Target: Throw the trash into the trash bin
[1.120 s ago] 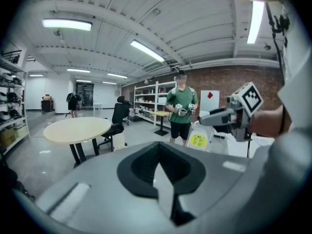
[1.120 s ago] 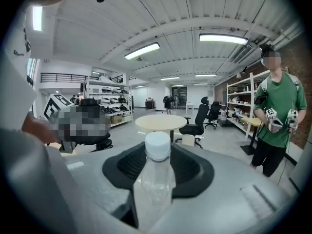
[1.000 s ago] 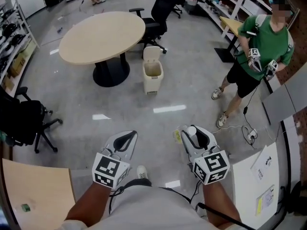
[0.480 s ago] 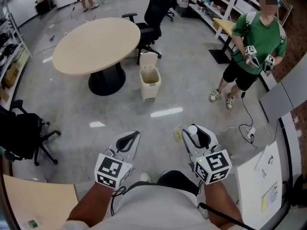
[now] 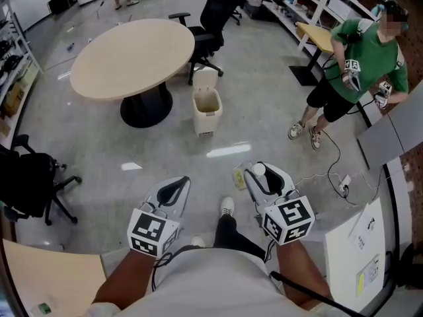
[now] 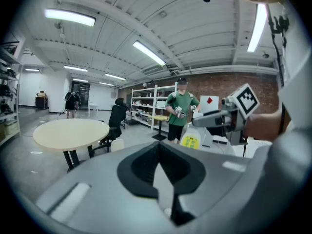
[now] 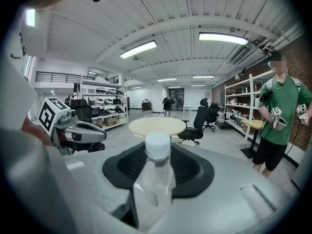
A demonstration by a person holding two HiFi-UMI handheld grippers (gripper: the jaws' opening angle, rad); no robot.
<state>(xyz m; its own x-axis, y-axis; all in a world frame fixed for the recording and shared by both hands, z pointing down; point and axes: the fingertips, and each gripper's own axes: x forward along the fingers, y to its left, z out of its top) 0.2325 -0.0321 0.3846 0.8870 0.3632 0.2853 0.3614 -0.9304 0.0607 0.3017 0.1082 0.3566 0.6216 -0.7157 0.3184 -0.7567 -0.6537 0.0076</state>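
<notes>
My right gripper point(image 5: 263, 177) point(image 7: 157, 162) is shut on a clear plastic bottle point(image 7: 155, 179) with a white cap point(image 5: 259, 169) and a yellow label, which stands upright between the jaws. My left gripper point(image 5: 173, 191) point(image 6: 157, 149) is shut, with nothing between its jaws. Both are held level in front of me, above the grey floor. The cream trash bin point(image 5: 207, 107) stands with its lid up beside the round table, well ahead of both grippers. It also shows small in the left gripper view, where the bin point(image 6: 117, 144) stands right of the table.
A round beige table point(image 5: 132, 58) stands left of the bin, with a black office chair point(image 5: 211, 25) behind it. Another chair point(image 5: 30, 177) is at the left. A person in green point(image 5: 360, 65) stands at the right. Cables point(image 5: 334, 174) lie on the floor there. Shelves line the far right.
Both grippers have been carried forward toward the bin. A leg and shoe have stepped forward between them. The bottle stays gripped as before. The person in green has shifted a little.
</notes>
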